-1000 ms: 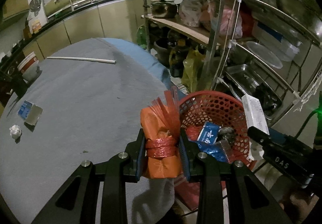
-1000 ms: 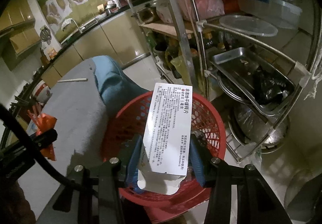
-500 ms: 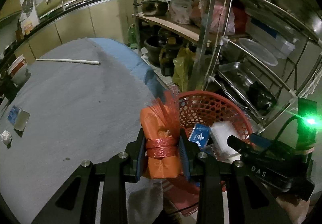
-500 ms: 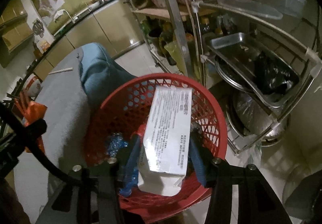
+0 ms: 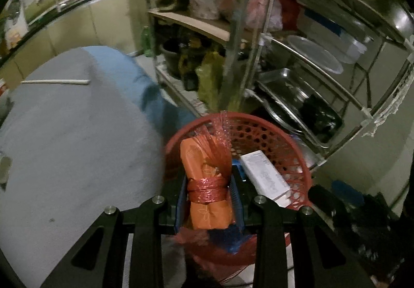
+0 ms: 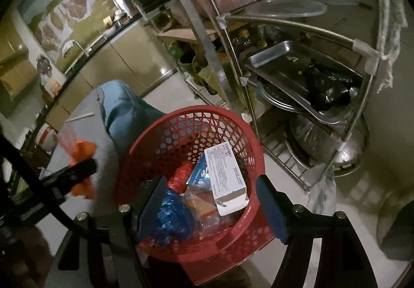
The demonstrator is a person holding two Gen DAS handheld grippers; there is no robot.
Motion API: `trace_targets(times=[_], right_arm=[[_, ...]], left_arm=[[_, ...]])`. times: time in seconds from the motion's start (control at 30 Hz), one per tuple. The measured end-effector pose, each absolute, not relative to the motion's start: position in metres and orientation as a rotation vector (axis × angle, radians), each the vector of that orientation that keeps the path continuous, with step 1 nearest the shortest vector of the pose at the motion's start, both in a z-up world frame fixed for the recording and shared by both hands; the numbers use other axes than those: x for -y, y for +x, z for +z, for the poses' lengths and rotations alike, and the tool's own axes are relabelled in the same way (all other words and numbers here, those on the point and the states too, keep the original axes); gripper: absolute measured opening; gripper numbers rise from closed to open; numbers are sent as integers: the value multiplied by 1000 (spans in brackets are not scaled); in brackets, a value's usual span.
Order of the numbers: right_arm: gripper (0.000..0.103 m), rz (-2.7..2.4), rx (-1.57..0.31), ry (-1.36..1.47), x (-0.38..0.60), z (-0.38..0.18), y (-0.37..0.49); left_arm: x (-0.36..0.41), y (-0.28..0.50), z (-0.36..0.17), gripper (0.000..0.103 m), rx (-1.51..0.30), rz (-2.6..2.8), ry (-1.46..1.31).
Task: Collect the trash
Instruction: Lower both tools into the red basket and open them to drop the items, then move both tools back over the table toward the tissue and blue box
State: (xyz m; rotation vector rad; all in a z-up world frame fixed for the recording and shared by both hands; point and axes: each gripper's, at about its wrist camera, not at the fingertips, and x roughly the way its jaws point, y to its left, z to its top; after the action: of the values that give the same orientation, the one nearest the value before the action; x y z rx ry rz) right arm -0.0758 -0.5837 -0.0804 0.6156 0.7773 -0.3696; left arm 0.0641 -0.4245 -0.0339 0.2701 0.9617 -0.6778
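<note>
My left gripper (image 5: 209, 185) is shut on an orange packet (image 5: 205, 184) wrapped in red netting and holds it at the near left rim of the red mesh basket (image 5: 274, 132). My right gripper (image 6: 211, 200) is open and empty above the basket (image 6: 181, 119). The white printed box (image 6: 226, 174) lies loose inside the basket on blue and red wrappers (image 6: 172, 218). The box also shows in the left wrist view (image 5: 264, 175). The orange packet also shows at the left of the right wrist view (image 6: 82, 148).
A grey-covered table (image 5: 64, 145) with a blue cloth edge (image 5: 129, 73) lies to the left, with a white stick (image 5: 55, 81) on it. A steel rack (image 6: 297, 60) with trays, lids and bags stands right behind the basket. Tiled floor (image 6: 349, 205) lies to the right.
My right gripper opened and let go of the white box, which dropped into the basket. My left gripper moved right with the orange packet, to the basket's rim.
</note>
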Motion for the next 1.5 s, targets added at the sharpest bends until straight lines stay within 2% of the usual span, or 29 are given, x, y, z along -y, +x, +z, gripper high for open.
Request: trace_targets(times=[0.07, 0.1, 0.17, 0.27, 0.57, 0.93, 1.5], right_arm=[[75, -369, -766, 616, 582, -77, -79], [75, -367, -762, 616, 582, -75, -81], [75, -368, -755, 614, 580, -72, -82], [75, -364, -753, 620, 579, -72, -84], [75, -341, -735, 622, 568, -66, -83], [75, -238, -725, 564, 519, -45, -63], [75, 166, -852, 214, 319, -28, 38]], left_arm=[[435, 67, -38, 38, -975, -700, 276], [437, 69, -39, 50, -986, -704, 272], [437, 73, -39, 67, -997, -715, 246], [429, 75, -31, 72, -968, -716, 230], [379, 82, -9, 72, -929, -652, 164], [263, 81, 1, 72, -891, -470, 92], [23, 113, -31, 73, -924, -2, -143]])
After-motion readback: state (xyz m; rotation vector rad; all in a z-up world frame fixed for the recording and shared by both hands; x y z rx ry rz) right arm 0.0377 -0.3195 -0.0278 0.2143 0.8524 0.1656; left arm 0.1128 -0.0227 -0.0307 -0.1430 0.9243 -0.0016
